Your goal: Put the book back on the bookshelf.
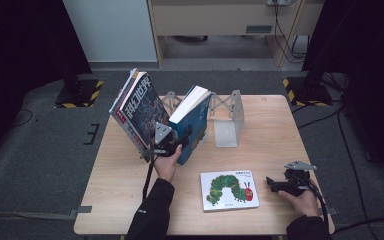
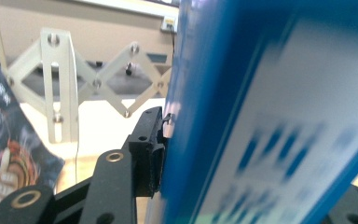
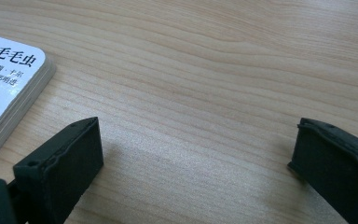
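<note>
My left gripper (image 1: 180, 141) clamps the blue book (image 1: 192, 122) beside the bookend (image 1: 228, 120) — my right gripper (image 1: 275, 185) rests well apart.

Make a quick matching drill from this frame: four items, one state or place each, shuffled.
Items
1. blue book
2. caterpillar book
3. magazine
4. right gripper

States
A. lying flat on the table, cover up
B. open, beside the flat book, holding nothing
C. clamped by the left gripper, tilted
D. leaning at the left end of the rack, dark cover showing

Pairs: 1-C, 2-A, 3-D, 4-B
</note>
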`<action>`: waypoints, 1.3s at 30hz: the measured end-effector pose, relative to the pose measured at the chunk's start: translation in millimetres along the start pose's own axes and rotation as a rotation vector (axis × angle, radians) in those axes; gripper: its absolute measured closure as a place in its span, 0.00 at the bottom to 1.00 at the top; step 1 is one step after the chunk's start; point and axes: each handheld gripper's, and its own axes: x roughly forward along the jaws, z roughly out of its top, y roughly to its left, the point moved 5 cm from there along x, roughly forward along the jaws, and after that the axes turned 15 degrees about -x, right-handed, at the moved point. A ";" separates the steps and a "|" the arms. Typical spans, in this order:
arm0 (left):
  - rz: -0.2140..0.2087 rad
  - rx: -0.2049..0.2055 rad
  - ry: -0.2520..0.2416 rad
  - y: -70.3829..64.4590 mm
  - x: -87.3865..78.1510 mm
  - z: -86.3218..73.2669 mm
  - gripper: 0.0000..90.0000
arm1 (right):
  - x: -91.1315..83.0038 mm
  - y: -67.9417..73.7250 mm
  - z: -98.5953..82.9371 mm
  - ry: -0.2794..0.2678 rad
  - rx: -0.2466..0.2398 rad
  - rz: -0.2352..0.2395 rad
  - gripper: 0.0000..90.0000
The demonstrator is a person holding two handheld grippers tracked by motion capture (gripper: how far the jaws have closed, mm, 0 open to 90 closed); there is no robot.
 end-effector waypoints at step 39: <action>0.049 0.011 0.061 4.2 9.2 -33.9 0.56 | 0.5 0.1 0.3 0.000 0.001 -0.003 0.02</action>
